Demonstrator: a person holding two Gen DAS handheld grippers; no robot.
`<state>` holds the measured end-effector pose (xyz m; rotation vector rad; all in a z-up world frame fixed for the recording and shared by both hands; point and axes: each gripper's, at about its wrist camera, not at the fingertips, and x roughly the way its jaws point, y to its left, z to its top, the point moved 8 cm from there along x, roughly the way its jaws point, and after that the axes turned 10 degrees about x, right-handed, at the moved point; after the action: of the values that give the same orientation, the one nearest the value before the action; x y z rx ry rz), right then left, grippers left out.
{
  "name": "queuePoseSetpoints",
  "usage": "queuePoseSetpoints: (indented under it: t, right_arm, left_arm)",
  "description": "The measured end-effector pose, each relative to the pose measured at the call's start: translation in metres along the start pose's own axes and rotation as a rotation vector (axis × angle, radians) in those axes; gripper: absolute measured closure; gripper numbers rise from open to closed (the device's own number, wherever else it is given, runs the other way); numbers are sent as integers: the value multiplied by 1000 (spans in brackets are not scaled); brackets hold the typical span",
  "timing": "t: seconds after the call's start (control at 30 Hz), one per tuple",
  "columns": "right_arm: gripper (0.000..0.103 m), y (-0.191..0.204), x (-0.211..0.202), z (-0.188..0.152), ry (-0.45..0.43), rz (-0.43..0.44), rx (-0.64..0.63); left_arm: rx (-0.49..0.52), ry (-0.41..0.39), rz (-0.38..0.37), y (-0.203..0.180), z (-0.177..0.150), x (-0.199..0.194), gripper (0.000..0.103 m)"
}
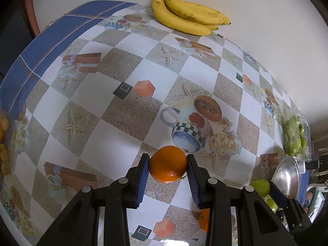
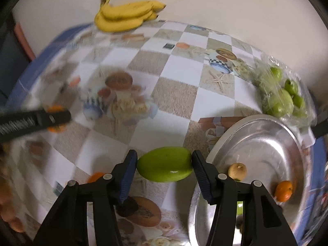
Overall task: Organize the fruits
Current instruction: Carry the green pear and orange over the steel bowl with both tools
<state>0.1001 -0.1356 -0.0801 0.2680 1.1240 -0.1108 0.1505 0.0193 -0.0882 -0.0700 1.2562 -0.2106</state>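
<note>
My left gripper [image 1: 167, 167] is shut on an orange [image 1: 168, 164] and holds it above the patterned tablecloth. My right gripper [image 2: 164, 164] is shut on a green mango [image 2: 165, 164], just left of a round metal tray [image 2: 266, 143]. The tray holds a small tan fruit [image 2: 237, 171] and a small orange [image 2: 284, 190]. The left gripper [image 2: 41, 120] with its orange shows blurred at the left of the right wrist view. The mango [image 1: 260, 186] and tray rim [image 1: 287, 176] show at the lower right of the left wrist view.
A bunch of bananas [image 1: 188, 14] lies at the far table edge by the wall, also in the right wrist view [image 2: 125, 16]. A clear bag of green fruits [image 2: 280, 94] lies behind the tray. Several orange fruits [image 1: 4, 143] sit at the far left edge.
</note>
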Motion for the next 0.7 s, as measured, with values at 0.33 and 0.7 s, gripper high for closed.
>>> queuePoseSetpoints:
  t: [0.33, 0.7]
  right_arm:
    - [46, -14, -23, 9, 75, 224, 297]
    - [46, -67, -53, 20, 34, 121, 381]
  left_arm:
    - [-16, 17, 10, 0, -3, 3, 64]
    - [34, -25, -51, -46, 2, -22, 64]
